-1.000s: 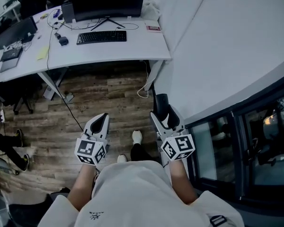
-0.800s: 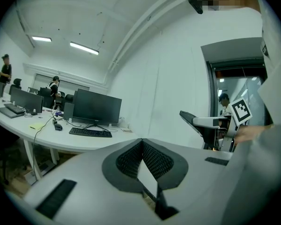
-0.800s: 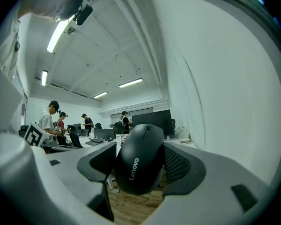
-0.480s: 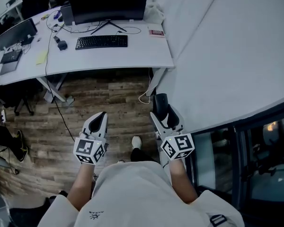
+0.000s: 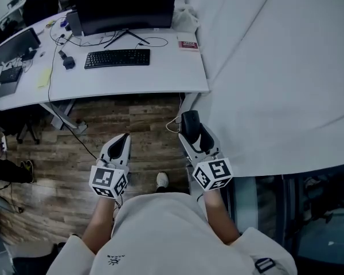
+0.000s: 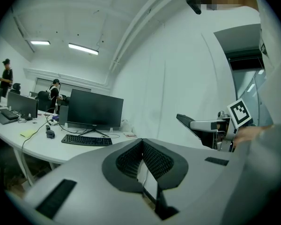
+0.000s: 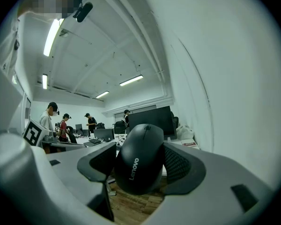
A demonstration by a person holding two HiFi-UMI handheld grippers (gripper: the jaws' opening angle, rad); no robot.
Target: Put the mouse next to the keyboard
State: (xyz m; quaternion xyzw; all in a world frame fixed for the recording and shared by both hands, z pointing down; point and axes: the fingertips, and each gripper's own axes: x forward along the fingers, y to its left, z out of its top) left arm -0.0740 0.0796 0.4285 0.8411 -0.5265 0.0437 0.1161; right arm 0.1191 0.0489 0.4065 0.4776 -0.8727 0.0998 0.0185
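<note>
– jaws of the right gripper (image 5: 195, 134) are closed on the black mouse (image 7: 139, 159), which is clamped from both sides. is the same seen on the left?

– no. the jaws of the left gripper (image 6: 142, 147) are brought together, and nothing is held between them.

– which step is judged to be in hand?

– the carrying step, it seems. the mouse is held in the air above the wooden floor (image 5: 132, 116), near the person. the white desk (image 5: 178, 73) with the keyboard (image 5: 117, 58) is far ahead and a little to the left.

– what is called for next?

– the mouse should be brought forward over the near edge of the desk and set down on the bare surface just beside the keyboard, probably at its right end, where free space is seen. only then should the jaws be opened. the thin cable behind the keyboard, under the monitor (image 5: 123, 4), is better not touched.

– are any containers seen?

– none can be made out. a small dark object (image 5: 67, 62) with a cable, a yellow note (image 5: 44, 76) and a red card (image 5: 187, 44) are lying on the desk, but nothing is contained in anything.
</note>
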